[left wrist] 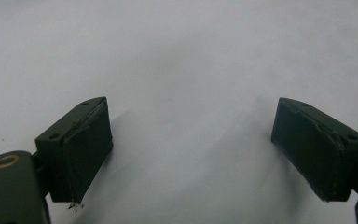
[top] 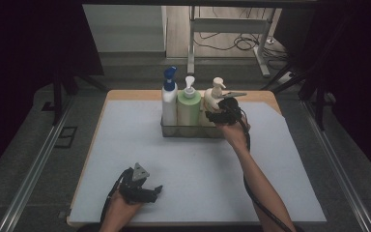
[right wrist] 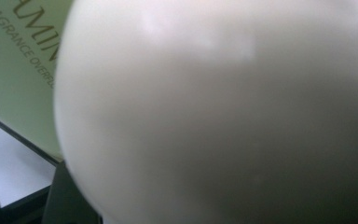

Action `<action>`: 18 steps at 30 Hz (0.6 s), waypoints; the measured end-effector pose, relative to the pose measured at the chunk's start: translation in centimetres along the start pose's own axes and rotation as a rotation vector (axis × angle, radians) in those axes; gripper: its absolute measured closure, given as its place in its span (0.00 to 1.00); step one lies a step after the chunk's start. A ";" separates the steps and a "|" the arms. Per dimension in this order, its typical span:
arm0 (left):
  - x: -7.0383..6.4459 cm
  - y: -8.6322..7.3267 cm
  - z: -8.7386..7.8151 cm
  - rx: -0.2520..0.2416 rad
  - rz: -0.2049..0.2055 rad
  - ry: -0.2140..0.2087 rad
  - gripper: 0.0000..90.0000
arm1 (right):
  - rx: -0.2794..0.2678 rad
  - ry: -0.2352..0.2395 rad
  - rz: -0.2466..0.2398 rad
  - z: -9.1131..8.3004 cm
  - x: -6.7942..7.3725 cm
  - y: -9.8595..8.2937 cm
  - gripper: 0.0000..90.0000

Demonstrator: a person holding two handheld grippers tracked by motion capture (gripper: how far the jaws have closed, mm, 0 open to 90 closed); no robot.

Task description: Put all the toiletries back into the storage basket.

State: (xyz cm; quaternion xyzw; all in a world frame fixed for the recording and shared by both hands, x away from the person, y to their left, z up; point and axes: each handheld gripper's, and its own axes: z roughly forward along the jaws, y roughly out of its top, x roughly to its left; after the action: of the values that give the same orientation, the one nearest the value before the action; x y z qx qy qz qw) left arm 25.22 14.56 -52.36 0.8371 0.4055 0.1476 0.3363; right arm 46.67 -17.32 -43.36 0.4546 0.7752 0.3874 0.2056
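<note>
Nearest the person, left claw rests low on the bench, jaws spread wide with nothing between them; its own view looks onto bare white surface. It is well apart from the work and poses little risk.

Farther out, right claw is pressed up against the cream pump bottle, rightmost of 3 bottles standing in the clear tray. In the right gripper view the cream body sits so close that the jaws are hidden, so I cannot tell whether they pinch it or stand apart.

Risks, as I judge them: the round, glossy body could slip from a shallow hold; a tilted lift could knock the green bottle touching beside it, which might tip the blue-capped bottle; dragging could shift the tray.
</note>
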 end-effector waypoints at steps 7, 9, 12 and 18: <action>0.0 0.0 0.0 0.000 0.000 0.000 0.13 | -0.008 0.022 -0.009 -0.6 -0.3 -0.6 0.36; 0.0 0.0 0.0 0.000 0.000 0.000 0.13 | -0.012 0.025 -0.009 -0.9 -0.3 -0.7 0.36; 0.0 0.0 0.0 -0.001 0.000 -0.001 0.13 | -0.020 0.038 -0.001 -1.4 -0.5 -0.9 0.36; 0.0 0.0 0.0 -0.001 -0.001 0.000 0.13 | -0.038 0.077 0.027 -3.0 -1.0 -1.5 0.39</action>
State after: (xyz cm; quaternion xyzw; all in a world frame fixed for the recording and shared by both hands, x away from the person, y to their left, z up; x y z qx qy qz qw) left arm 25.22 14.55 -52.36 0.8368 0.4057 0.1475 0.3367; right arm 44.32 -19.85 -42.69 0.4456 0.7689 0.4221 0.1791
